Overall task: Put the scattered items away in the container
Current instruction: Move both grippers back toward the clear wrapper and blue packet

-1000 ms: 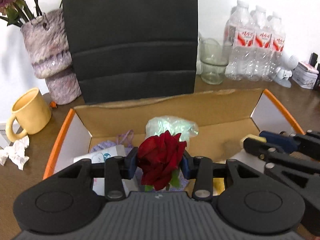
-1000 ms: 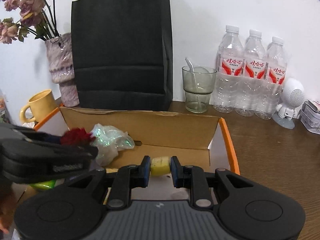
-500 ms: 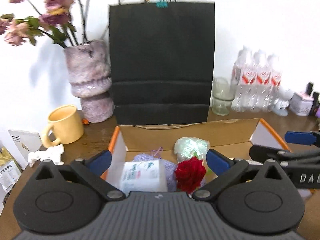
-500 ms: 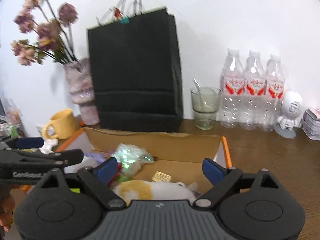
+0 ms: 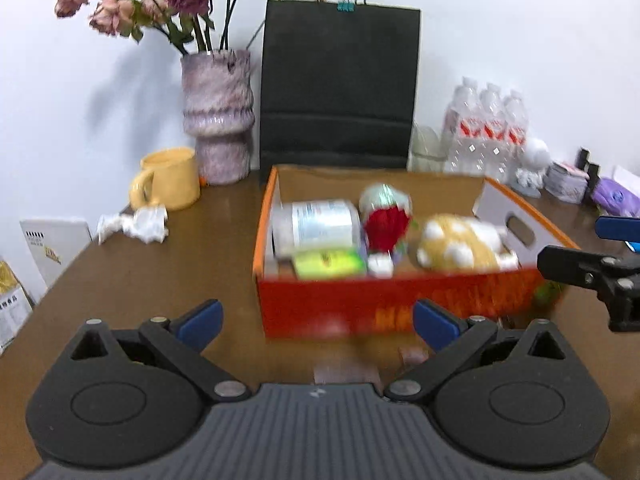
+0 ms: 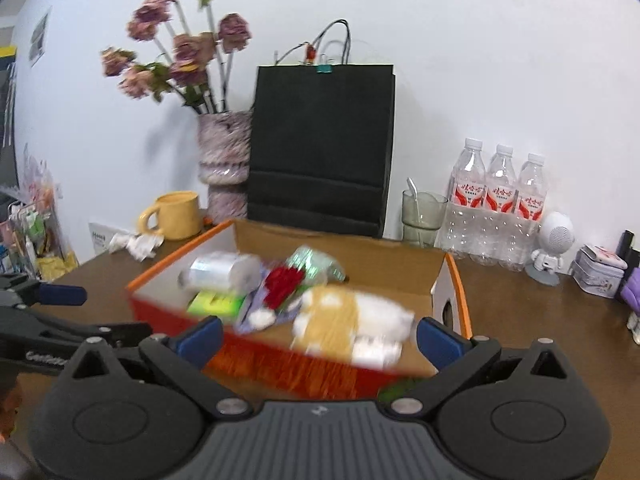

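An orange cardboard box (image 5: 384, 308) (image 6: 280, 364) stands on the brown table. It holds a red rose (image 5: 386, 228) (image 6: 282, 284), a yellow and white plush toy (image 5: 460, 246) (image 6: 344, 320), a white jar (image 5: 316, 226) (image 6: 220, 270), a green packet (image 5: 330, 262) (image 6: 216, 304) and a shiny wrapped bundle (image 5: 384, 198) (image 6: 316, 262). My left gripper (image 5: 316, 320) is open and empty, in front of the box. My right gripper (image 6: 318, 336) is open and empty, just before the box's near wall. The view is blurred.
Behind the box stand a black paper bag (image 5: 338, 88), a vase of dried flowers (image 5: 218, 116), a yellow mug (image 5: 170, 180), a glass (image 6: 422, 214) and three water bottles (image 6: 498, 208). Crumpled paper (image 5: 134, 224) lies at left. Small items sit at far right.
Both grippers have opened, releasing the rose and the yellow item into the box. Both have pulled back and up, away from the box.
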A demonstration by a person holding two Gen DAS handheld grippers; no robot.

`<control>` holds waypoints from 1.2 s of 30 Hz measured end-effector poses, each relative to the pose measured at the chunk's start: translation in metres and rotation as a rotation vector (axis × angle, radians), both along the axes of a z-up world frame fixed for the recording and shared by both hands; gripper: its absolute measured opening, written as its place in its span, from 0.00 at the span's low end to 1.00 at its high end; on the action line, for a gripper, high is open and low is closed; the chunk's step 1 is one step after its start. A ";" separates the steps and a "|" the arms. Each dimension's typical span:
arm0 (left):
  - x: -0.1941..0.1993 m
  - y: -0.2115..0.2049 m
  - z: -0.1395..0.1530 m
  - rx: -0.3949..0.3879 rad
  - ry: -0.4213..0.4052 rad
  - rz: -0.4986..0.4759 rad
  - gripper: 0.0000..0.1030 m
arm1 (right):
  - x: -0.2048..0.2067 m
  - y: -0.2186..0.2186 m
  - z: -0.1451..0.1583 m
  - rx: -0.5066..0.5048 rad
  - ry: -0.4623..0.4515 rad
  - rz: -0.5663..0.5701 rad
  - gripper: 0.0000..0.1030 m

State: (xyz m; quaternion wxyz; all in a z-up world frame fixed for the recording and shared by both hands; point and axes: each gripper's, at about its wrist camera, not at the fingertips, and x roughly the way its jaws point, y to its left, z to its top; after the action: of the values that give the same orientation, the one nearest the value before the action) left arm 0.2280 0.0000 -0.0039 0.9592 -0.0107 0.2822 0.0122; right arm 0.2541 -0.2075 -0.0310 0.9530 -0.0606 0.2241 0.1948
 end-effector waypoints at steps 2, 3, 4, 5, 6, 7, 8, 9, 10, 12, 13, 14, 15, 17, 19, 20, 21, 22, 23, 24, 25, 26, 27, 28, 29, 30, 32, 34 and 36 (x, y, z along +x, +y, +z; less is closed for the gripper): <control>-0.013 -0.001 -0.007 0.012 0.002 -0.011 1.00 | -0.018 -0.001 -0.011 -0.006 0.022 0.002 1.00; -0.019 -0.002 -0.010 0.026 0.003 -0.012 1.00 | -0.025 0.000 -0.018 -0.017 0.037 0.000 1.00; -0.024 -0.003 -0.014 0.044 0.005 -0.009 1.00 | -0.031 0.001 -0.025 -0.031 0.049 -0.006 1.00; -0.029 -0.004 -0.017 0.063 0.007 -0.005 1.00 | -0.036 0.002 -0.031 -0.045 0.060 -0.012 1.00; -0.033 -0.004 -0.019 0.074 0.006 -0.003 1.00 | -0.040 0.003 -0.037 -0.056 0.070 -0.016 1.00; -0.037 -0.004 -0.021 0.078 0.005 -0.001 1.00 | -0.044 0.003 -0.042 -0.060 0.079 -0.019 1.00; -0.041 -0.003 -0.023 0.078 0.006 0.000 1.00 | -0.048 0.003 -0.046 -0.060 0.088 -0.023 1.00; -0.044 -0.002 -0.025 0.074 0.008 0.001 1.00 | -0.051 0.003 -0.050 -0.059 0.097 -0.028 1.00; -0.046 0.000 -0.028 0.068 0.010 0.001 1.00 | -0.054 0.002 -0.053 -0.057 0.104 -0.032 1.00; -0.049 0.001 -0.035 0.072 0.013 0.010 1.00 | -0.057 0.001 -0.058 -0.056 0.106 -0.034 1.00; -0.050 0.000 -0.039 0.081 0.015 0.015 1.00 | -0.058 0.002 -0.059 -0.062 0.098 -0.036 1.00; -0.051 -0.001 -0.042 0.092 0.017 0.019 1.00 | -0.061 0.003 -0.060 -0.073 0.087 -0.040 1.00; -0.053 -0.002 -0.045 0.107 0.016 0.022 1.00 | -0.063 0.004 -0.061 -0.086 0.077 -0.045 1.00; -0.058 -0.005 -0.045 0.134 -0.014 0.015 1.00 | -0.065 0.007 -0.064 -0.104 0.068 -0.047 1.00; -0.059 -0.005 -0.044 0.126 -0.024 0.007 1.00 | -0.066 0.009 -0.067 -0.113 0.072 -0.043 1.00; -0.059 -0.004 -0.044 0.120 -0.023 0.011 1.00 | -0.067 0.010 -0.069 -0.118 0.073 -0.043 1.00; -0.058 -0.002 -0.044 0.112 -0.022 0.016 1.00 | -0.067 0.010 -0.071 -0.123 0.072 -0.045 1.00; -0.058 -0.001 -0.043 0.106 -0.022 0.021 1.00 | -0.068 0.011 -0.073 -0.131 0.071 -0.047 1.00; -0.058 0.000 -0.043 0.102 -0.024 0.023 1.00 | -0.069 0.013 -0.075 -0.140 0.070 -0.047 1.00; -0.059 0.000 -0.043 0.102 -0.027 0.025 1.00 | -0.070 0.013 -0.074 -0.143 0.064 -0.045 1.00; -0.060 -0.001 -0.043 0.103 -0.031 0.026 1.00 | -0.072 0.013 -0.074 -0.141 0.053 -0.042 1.00; -0.060 0.000 -0.042 0.102 -0.034 0.028 1.00 | -0.073 0.013 -0.073 -0.139 0.046 -0.041 1.00; -0.061 0.000 -0.042 0.100 -0.038 0.031 1.00 | -0.074 0.012 -0.073 -0.139 0.041 -0.042 1.00; -0.061 0.000 -0.042 0.097 -0.041 0.035 1.00 | -0.074 0.012 -0.072 -0.138 0.041 -0.045 1.00; -0.061 0.001 -0.042 0.096 -0.044 0.038 1.00 | -0.073 0.012 -0.072 -0.137 0.044 -0.049 1.00; -0.062 0.001 -0.042 0.095 -0.045 0.040 1.00 | -0.072 0.011 -0.072 -0.136 0.049 -0.054 1.00; -0.060 0.000 -0.042 0.101 -0.038 0.042 1.00 | -0.070 0.010 -0.073 -0.137 0.065 -0.066 1.00; -0.059 -0.001 -0.043 0.109 -0.031 0.053 1.00 | -0.069 0.009 -0.074 -0.137 0.074 -0.073 1.00; -0.059 0.000 -0.043 0.106 -0.034 0.055 1.00 | -0.069 0.008 -0.074 -0.135 0.076 -0.079 1.00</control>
State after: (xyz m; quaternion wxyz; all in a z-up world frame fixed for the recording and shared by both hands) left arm 0.1686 -0.0001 -0.0467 0.9624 0.0323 0.2646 0.0532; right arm 0.1849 -0.1992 -0.1055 0.9445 -0.1082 0.2751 0.1437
